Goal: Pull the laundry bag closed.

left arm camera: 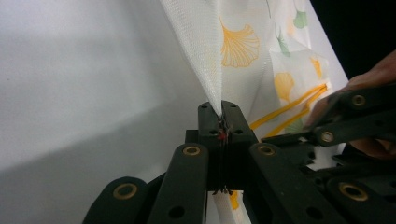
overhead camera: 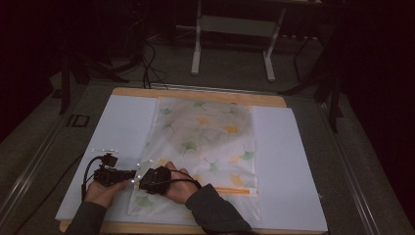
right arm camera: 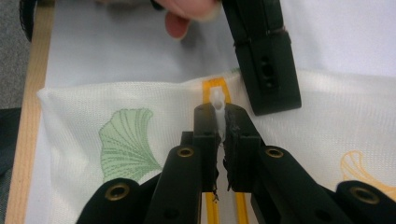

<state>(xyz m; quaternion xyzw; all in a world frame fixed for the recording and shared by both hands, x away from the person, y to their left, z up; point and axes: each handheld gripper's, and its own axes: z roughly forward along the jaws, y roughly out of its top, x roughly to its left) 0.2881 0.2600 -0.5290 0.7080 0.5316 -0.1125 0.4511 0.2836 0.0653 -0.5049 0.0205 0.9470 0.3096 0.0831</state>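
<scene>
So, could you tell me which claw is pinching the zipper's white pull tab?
The right claw: its jaws close on the white pull tab, while the left claw grips only mesh fabric.

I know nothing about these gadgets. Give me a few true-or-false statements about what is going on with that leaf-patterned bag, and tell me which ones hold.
1. The left gripper is shut on the mesh fabric of the laundry bag. True.
2. The right gripper is wide open above the bag. False: its jaws are closed on the small white zipper pull.
3. The zipper tape is blue. False: it is orange.
4. The bag lies on a white board on the table. True.
5. The bag is printed with red roses. False: it shows green and yellow fan-shaped leaves.
</scene>
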